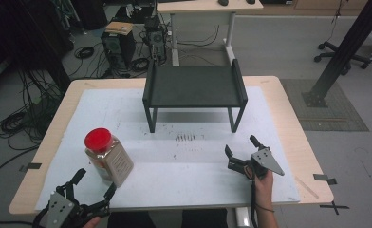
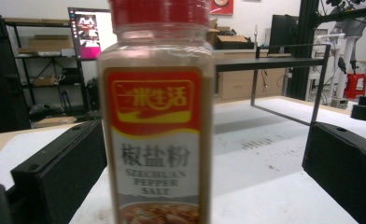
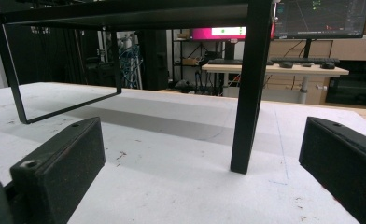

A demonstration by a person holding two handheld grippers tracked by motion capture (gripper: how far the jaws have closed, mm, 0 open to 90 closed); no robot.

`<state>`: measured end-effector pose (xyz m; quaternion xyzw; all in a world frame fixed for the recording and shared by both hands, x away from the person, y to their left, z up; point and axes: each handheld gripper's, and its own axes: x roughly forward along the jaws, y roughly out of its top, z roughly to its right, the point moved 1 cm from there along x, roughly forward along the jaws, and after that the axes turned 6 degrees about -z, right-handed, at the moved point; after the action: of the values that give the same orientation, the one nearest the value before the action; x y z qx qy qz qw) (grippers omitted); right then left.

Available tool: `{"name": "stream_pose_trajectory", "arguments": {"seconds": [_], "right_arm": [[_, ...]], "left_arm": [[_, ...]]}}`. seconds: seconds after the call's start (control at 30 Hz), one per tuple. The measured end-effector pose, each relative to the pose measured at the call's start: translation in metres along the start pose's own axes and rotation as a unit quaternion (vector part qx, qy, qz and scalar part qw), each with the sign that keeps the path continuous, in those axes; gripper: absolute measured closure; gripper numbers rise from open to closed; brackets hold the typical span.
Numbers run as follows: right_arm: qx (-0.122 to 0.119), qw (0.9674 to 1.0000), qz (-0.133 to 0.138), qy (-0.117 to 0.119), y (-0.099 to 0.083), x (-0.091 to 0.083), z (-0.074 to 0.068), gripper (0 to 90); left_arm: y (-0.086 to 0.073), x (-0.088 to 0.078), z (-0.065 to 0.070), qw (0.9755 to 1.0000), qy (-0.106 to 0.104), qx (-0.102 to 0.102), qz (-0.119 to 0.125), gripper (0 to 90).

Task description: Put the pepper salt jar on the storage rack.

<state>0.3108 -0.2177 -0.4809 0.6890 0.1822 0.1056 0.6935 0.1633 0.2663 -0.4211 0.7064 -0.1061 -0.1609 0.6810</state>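
One white mat [image 1: 184,156], seemingly scuffed, tops table [image 1: 288,118].

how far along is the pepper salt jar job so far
Early stage. Nothing looks done: the pepper salt jar stands upright on the white mat, and the black rack holds nothing. In hand: the left gripper is open with its jaws either side of the jar, not closed on it. Left: gripping and moving it. The right gripper sits open, facing the rack.
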Motion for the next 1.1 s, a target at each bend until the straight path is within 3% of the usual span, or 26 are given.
{"name": "stream_pose_trajectory", "arguments": {"seconds": [0.53,1.1], "right_arm": [[0.002,1.0000,-0.006,-0.005,0.000,0.001,0.000,0.1],[0.003,0.9999,-0.013,-0.007,0.001,0.002,0.000,0.1]], "left_arm": [[-0.002,-0.002,-0.019,1.0000,-0.002,-0.007,0.004,0.2],[-0.008,0.009,-0.026,1.0000,-0.008,-0.004,0.002,0.2]]}}
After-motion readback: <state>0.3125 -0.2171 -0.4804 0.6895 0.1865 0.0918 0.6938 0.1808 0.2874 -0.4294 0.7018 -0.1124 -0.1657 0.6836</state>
